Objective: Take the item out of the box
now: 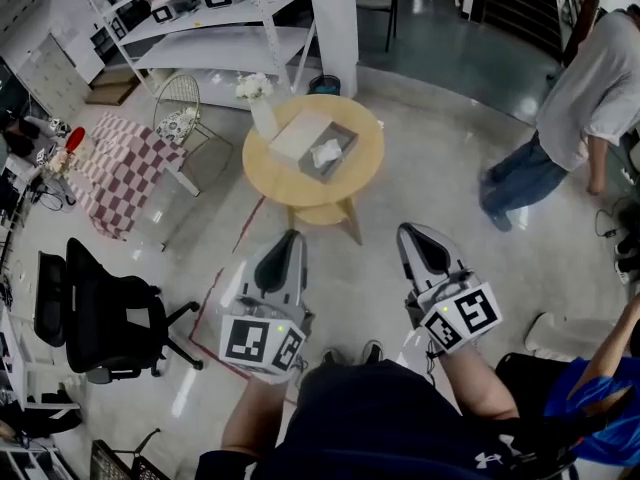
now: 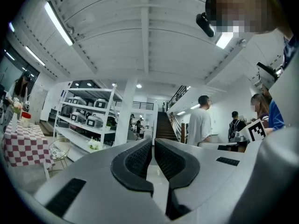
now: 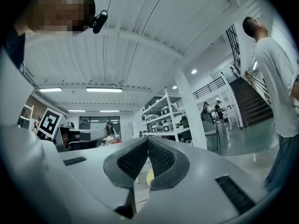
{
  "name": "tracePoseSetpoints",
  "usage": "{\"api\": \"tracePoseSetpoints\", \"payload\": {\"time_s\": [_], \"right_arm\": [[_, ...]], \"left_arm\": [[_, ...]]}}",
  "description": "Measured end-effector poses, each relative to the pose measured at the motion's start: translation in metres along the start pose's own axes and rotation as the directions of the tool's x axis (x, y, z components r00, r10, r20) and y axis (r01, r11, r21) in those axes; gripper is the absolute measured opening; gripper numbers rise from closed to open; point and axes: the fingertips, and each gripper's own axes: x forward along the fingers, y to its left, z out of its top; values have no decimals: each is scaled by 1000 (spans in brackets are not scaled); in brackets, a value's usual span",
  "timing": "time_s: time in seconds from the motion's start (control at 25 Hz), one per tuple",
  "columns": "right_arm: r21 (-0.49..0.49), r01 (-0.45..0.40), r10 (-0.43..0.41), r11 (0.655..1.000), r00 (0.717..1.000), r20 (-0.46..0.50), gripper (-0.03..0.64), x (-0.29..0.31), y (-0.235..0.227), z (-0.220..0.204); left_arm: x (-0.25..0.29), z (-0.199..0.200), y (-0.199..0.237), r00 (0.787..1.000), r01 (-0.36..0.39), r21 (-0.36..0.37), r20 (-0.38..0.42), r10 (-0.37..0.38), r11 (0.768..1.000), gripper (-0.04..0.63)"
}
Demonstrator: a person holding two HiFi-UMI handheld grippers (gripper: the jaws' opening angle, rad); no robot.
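Head view: both grippers hang low over the floor, well short of the round wooden counter (image 1: pixel 300 190). The left gripper (image 1: pixel 291 236) and right gripper (image 1: pixel 420 230) point toward it side by side, apart from each other.

The grey box (image 1: pixel 350 140) sits open on the counter, ahead of both sets of fingers and roughly between their lines. Its lid flap (image 1: pixel 298 133) is laid back on the far-left side. A white crumpled item (image 1: pixel 327 152) lies inside the box (what it is I cannot tell). A vase (image 1: pixel 258 96) of white flowers stands at the counter's far edge, beyond the left fingers.

Left gripper view: fingers (image 2: pixel 136 160) narrow, with only a thin slit between the pads and nothing in it.

Right gripper view: fingers (image 3: pixel 132 160) closed tip to tip, empty. A yellowish edge, likely the counter, shows low behind them.

Surroundings: a black office chair (image 1: pixel 100 318) is left of the left fingers. A person (image 1: pixel 595 83) in a white shirt is far off to the right of the right fingers.
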Motion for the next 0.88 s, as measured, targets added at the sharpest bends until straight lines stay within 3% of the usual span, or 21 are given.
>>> {"api": "tracePoseSetpoints", "payload": {"time_s": [0.4, 0.88], "right_arm": [[9, -26, 26, 1000, 999, -31, 12, 8, -24, -9], [13, 13, -12, 1000, 995, -99, 12, 70, -71, -36]], "left_arm": [[17, -13, -4, 999, -26, -13, -28, 25, 1000, 32], [93, -35, 46, 999, 5, -48, -42, -7, 999, 32]]}}
